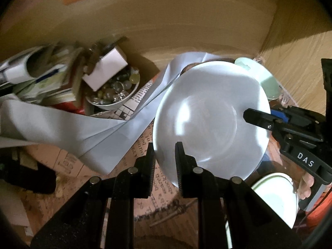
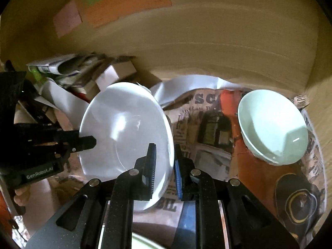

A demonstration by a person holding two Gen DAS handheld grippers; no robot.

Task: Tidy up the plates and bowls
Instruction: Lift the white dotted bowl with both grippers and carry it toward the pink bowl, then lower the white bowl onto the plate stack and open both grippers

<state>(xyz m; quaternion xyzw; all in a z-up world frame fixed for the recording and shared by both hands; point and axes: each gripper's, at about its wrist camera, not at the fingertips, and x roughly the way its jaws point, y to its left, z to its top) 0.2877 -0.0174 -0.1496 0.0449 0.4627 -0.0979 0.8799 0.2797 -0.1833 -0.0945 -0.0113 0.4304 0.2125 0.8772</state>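
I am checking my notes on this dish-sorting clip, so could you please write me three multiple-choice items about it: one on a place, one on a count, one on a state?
1. Where does the pale green bowl sit?
A. on the printed newspaper
B. inside the bowl of glass beads
C. on top of the white plate

2. How many tools grip the white plate?
A. none
B. one
C. two

3. How is the white plate placed?
A. flat under the pale green bowl
B. tilted, held by its rim
C. upside down on the paper

Answers:
1. A: the right wrist view shows it resting on the newspaper.
2. C: the left tool and right tool each pinch the rim.
3. B: its face leans toward both cameras, clamped at two edges.
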